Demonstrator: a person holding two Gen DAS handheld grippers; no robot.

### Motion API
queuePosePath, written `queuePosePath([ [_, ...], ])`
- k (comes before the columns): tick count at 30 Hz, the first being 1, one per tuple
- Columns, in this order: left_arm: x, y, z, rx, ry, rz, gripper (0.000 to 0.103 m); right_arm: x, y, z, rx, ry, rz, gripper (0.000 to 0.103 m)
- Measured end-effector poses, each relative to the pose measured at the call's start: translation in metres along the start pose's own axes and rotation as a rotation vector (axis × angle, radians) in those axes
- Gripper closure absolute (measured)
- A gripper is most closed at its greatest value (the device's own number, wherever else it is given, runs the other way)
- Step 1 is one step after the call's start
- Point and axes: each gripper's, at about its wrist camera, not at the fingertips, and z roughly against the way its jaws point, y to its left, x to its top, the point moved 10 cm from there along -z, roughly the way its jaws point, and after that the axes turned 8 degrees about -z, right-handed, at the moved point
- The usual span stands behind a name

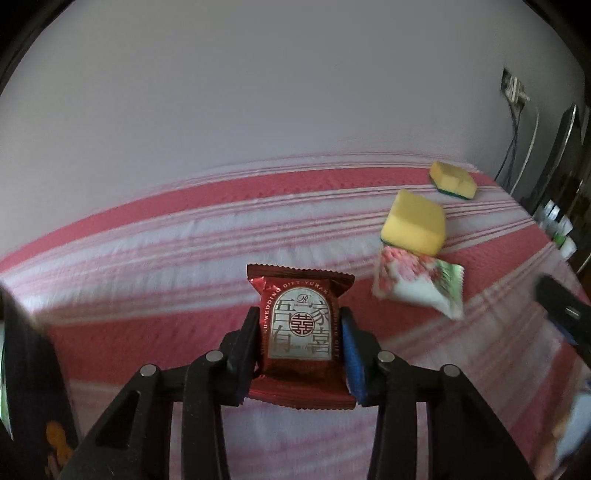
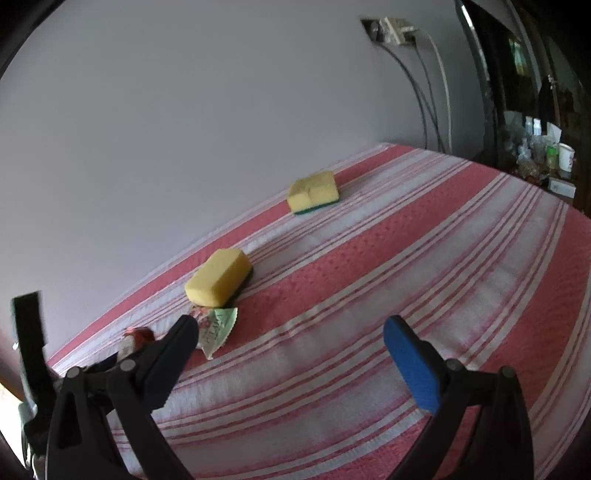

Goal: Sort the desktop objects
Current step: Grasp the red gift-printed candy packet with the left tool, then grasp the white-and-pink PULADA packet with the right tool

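- Nearest, left wrist view: my left hand-held gripper is clenched on the red snack packet, one finger on each side edge. The packet faces the camera with its printed label upright; I cannot tell whether its lower edge touches the striped cloth or is just clear of it.
- Nearest, right wrist view: my right hand-held gripper is released, its jaws wide apart and empty, over a bare stretch of the cloth-covered worktop.
- Middle distance: a white floral packet lies flat on the cloth, touching the near sponge, which partly overlaps its far end.
- Far: the second sponge, yellow on a green base, sits well apart from the first, near the wall.
- Progress, as I judge it: sorting is at an early or middle stage. One packet is in hand; the other packet and both sponges appear ungrouped, and no bin or tray is visible.
- View differences: only the left view shows the red packet's label and the grip on it; in the right view that packet is a red sliver behind the left finger. The right view shows the spacing between the sponges more clearly, a notch cut in the far one, and more of the wall socket with its cables.
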Motion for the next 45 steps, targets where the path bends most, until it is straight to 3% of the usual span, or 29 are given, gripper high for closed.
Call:
queuePosePath([
  [3, -0.011, 0.006, 0.027, -0.01, -0.039, 0.002, 0.06, -0.004, 0.011, -0.014, 0.036, 0.083, 0.042, 0.006],
  [7, -0.015, 0.011, 0.044, -0.012, -0.084, 0.015, 0.06, -0.007, 0.034, -0.04, 0.029, 0.181, 0.244, 0.007],
  [11, -0.02, 0.015, 0.044, -0.046, -0.068, 0.049, 0.06, -0.022, 0.052, -0.065, 0.018, 0.283, 0.412, 0.009],
  [18, -0.023, 0.023, 0.041, -0.003, -0.055, 0.049, 0.06, -0.038, 0.08, -0.095, 0.021, 0.348, 0.489, 0.012],
  [22, -0.024, 0.026, 0.038, 0.0, -0.043, 0.059, 0.06, -0.044, 0.085, -0.1, -0.025, 0.316, 0.572, 0.014],
  [28, -0.028, 0.027, 0.034, 0.0, -0.032, 0.063, 0.06, -0.05, 0.095, -0.093, -0.023, 0.286, 0.65, 0.044],
  [29, -0.028, 0.028, 0.034, 0.004, -0.033, 0.066, 0.06, -0.051, 0.095, -0.091, -0.026, 0.282, 0.656, 0.053],
  [35, -0.026, 0.031, 0.036, 0.041, -0.05, 0.054, 0.06, -0.053, 0.089, -0.082, -0.045, 0.27, 0.604, 0.053],
  [42, -0.023, 0.035, 0.041, 0.1, -0.082, 0.038, 0.06, -0.058, 0.086, -0.047, 0.123, 0.251, 0.333, 0.053],
  [45, -0.023, 0.037, 0.042, 0.115, -0.088, 0.039, 0.06, -0.057, 0.091, -0.034, 0.155, 0.208, 0.293, 0.053],
])
